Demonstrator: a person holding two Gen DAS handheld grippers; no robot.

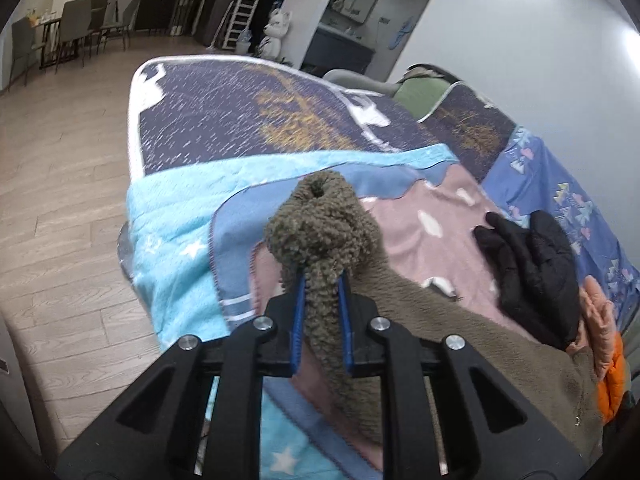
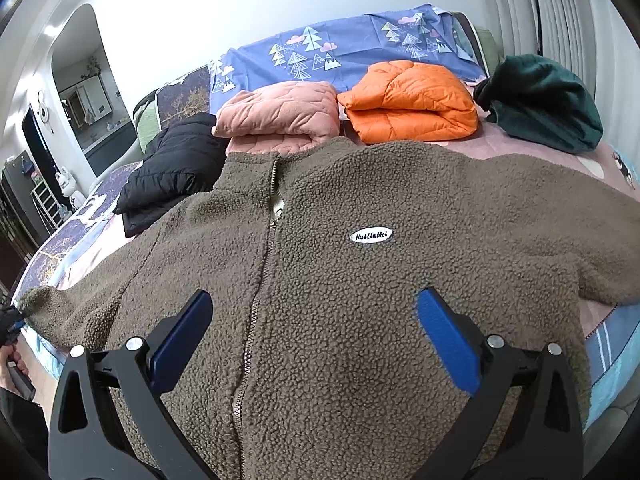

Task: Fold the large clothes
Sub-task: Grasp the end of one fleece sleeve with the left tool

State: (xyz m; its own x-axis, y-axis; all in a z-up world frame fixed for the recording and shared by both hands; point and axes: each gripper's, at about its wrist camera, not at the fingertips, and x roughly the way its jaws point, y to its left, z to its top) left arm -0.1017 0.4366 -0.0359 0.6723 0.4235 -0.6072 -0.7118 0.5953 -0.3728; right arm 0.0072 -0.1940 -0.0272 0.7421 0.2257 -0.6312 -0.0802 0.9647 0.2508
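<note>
- L claw (image 1: 322,280): jaws narrow, blue pads clamped on the cuff end of the brown fleece jacket's (image 2: 360,280) sleeve (image 1: 324,236); cuff opening faces fwd, sleeve bunched above the pads.
- L wrist view: sleeve runs from claw back to the right into the jacket body; sleeve end is lifted off the bed (image 1: 224,120).
- R claw (image 2: 314,320): jaws wide apart, nothing btwn pads; hangs over the jacket's lower front, one finger each side of the zipper (image 2: 264,264). Can't tell if tips touch the fleece.
- Jacket: spread front-up on the bed, zipped, collar toward far side, oval white logo patch (image 2: 371,235) on chest. One sleeve stretches out to frame left in R wrist view, where the L claw grips it at the edge.
- Bed covers: pink blanket (image 1: 440,216) under jacket, light blue star blanket (image 1: 168,248) at the bed edge, dark navy patterned mat (image 1: 224,120) beyond, blue tree-print sheet (image 2: 352,44) at far side.
- Behind the jacket, in a row: black puffer (image 2: 176,160), folded pink quilted jacket (image 2: 280,116), folded orange puffer (image 2: 412,100), dark green garment (image 2: 544,100) in a heap. Pink one touches the brown collar area; orange just beside pink.
- No containers in view; clothes lie directly on the bed.
- Person's hand (image 2: 12,368) visible at far left edge of R wrist view.
- Wood floor (image 1: 60,200) beside bed, dining chairs (image 1: 76,28) far back.
</note>
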